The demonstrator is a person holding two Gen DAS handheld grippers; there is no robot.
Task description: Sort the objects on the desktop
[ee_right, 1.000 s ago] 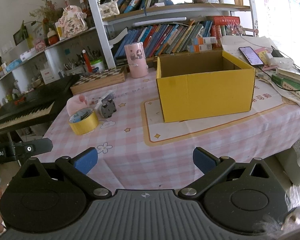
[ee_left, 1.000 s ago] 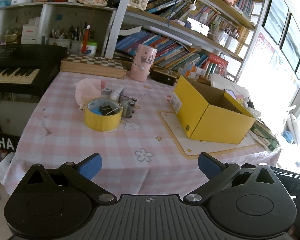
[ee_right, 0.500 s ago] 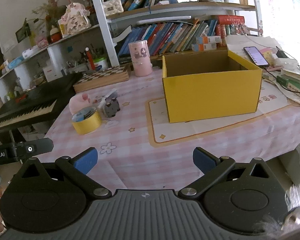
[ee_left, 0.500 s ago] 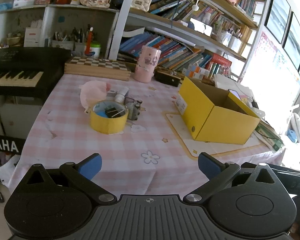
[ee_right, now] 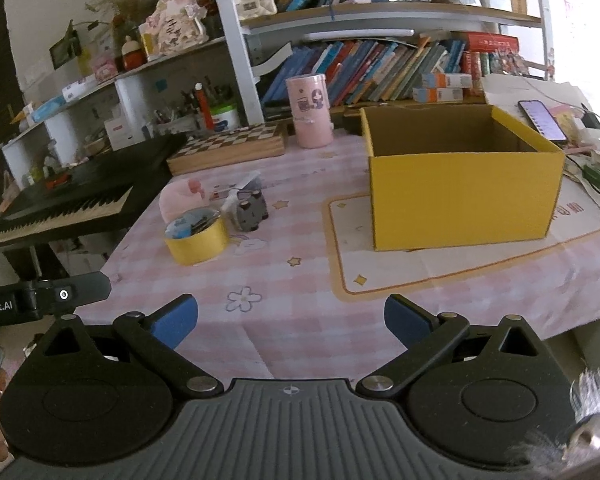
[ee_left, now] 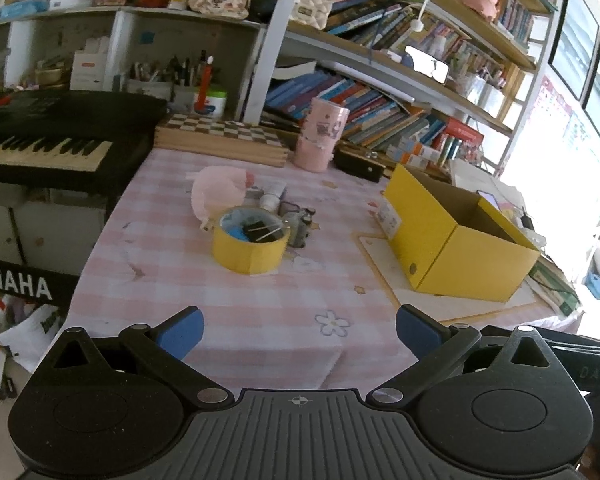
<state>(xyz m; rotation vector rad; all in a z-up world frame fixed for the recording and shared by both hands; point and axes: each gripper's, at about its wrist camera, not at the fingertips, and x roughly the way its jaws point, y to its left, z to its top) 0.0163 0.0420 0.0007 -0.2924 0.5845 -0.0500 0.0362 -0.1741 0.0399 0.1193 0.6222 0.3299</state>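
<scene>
Tongs on both sides hang released and empty above the near edge of the table [ee_left: 236, 320]: the left tongs [ee_left: 299, 330] and the right tongs [ee_right: 291, 320] each show blue pads spread wide at the bottom of the frame, touching nothing. In the left wrist view, a roll of yellow tape [ee_left: 251, 246] sits near the centre of the frame on the pink checked cloth, with small dark clips lying inside its ring. Just behind it, toward the upper left, lies a pink pouch [ee_left: 220, 192], and just to its right stands a small grey gadget [ee_left: 300, 226] beside a white tube [ee_left: 272, 196]. An open yellow box [ee_left: 456, 240] stands at the right of the frame on a pale mat, well apart from the tape. In the right wrist view the box [ee_right: 464, 192] fills the centre right, its inside dark, while the tape [ee_right: 197, 236] lies at centre left. A pink cup [ee_right: 309, 110] stands upright at the far side of the table, next to a chessboard [ee_right: 228, 148].
</scene>
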